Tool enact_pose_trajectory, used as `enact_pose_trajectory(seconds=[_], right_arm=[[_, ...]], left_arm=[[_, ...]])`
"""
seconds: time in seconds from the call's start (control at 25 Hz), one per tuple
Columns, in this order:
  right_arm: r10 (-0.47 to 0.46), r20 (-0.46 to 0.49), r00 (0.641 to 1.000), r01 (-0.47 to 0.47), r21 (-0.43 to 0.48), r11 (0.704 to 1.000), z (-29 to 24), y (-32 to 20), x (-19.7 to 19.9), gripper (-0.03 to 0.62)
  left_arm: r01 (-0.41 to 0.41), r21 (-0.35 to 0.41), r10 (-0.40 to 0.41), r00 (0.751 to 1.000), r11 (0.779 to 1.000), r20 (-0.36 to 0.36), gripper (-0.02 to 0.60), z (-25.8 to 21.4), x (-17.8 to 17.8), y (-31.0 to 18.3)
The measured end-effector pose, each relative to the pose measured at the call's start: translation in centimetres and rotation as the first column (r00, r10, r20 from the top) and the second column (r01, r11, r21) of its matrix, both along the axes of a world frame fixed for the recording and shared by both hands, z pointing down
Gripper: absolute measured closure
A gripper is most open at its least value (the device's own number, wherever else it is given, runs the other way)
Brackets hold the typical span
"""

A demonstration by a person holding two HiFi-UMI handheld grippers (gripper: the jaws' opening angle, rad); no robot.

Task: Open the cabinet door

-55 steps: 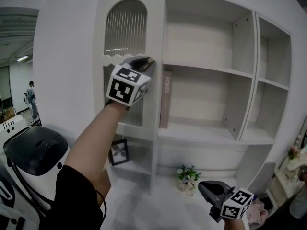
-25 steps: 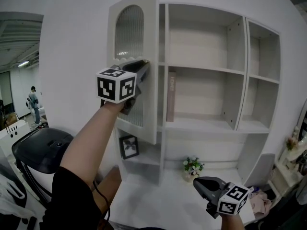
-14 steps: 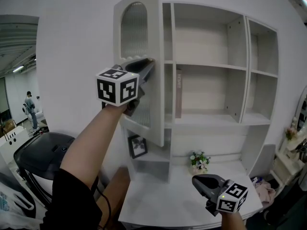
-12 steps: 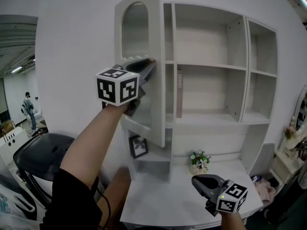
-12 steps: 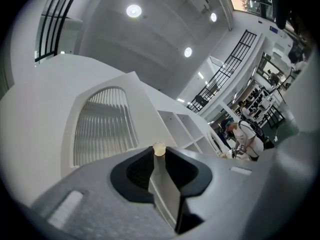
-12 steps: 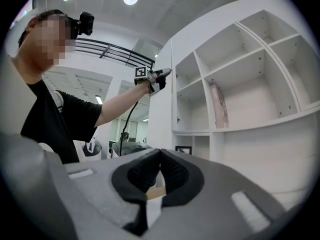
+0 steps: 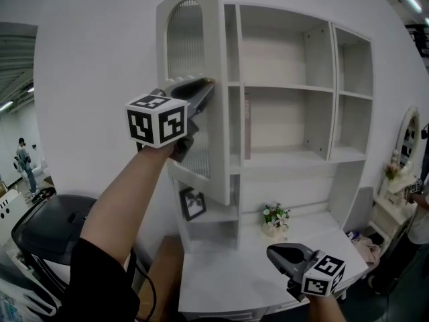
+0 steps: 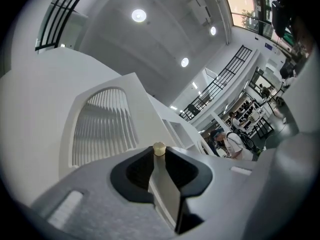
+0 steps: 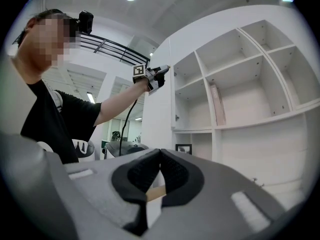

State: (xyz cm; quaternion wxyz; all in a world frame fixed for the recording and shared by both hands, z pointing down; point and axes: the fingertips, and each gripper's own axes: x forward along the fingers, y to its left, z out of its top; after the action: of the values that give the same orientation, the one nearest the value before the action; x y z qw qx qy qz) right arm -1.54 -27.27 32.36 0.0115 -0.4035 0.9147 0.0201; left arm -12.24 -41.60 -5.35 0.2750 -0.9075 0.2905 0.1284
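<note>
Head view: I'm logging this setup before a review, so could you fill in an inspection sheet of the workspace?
Surface: white desk under open shelves, mostly bare.
Job's things: door swung partly open, its edge towards the camera; knob at the left jaw tips.
Clutter: book upright on a shelf; framed picture in the lower nook; flowers on the desk.
Grippers: left gripper clamped on the door's edge by the knob; right gripper low over the desk, jaws together, empty.
Cables: dark cable hanging beside the raised arm.
Surroundings: black machine at left; a person far off.
</note>
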Motion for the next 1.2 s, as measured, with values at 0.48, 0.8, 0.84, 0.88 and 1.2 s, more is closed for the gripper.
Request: enact_pose_trajectory(seconds=[0.48, 0.8, 0.84, 0.88, 1.2], right_arm=[[0.053, -0.007, 0.999, -0.053, -0.003, 0.999, 0.4, 1.2, -3.9, 0.594], [0.046, -0.012, 0.999, -0.047, -0.014, 0.999, 0.8, 1.9, -6.2, 0.594], [0.045, -0.013, 0.999, -0.045, -0.015, 0.999, 0.9, 2.0, -6.5, 0.594], [0.043, -0.015, 0.999, -0.043, -0.016, 0.999, 0.9, 2.1, -6.7, 0.594], [0.028, -0.013, 1.000, -0.029, -0.025, 0.999, 1.2, 2.8, -8.3, 0.594]], left_arm=[[-0.115, 0.007, 0.115, 0.993, 0.993, -0.038, 0.505, -0.1, -3.4, 1.8], [-0.148, -0.011, 0.147, 0.988, 0.989, -0.052, 0.503, -0.1, -5.9, 2.7], [-0.150, -0.012, 0.149, 0.987, 0.989, -0.056, 0.502, -0.1, -6.2, 2.8], [-0.153, -0.012, 0.152, 0.987, 0.988, -0.059, 0.502, 0.0, -6.6, 2.9], [-0.192, -0.050, 0.187, 0.978, 0.980, -0.089, 0.497, -0.1, -10.2, 3.7]])
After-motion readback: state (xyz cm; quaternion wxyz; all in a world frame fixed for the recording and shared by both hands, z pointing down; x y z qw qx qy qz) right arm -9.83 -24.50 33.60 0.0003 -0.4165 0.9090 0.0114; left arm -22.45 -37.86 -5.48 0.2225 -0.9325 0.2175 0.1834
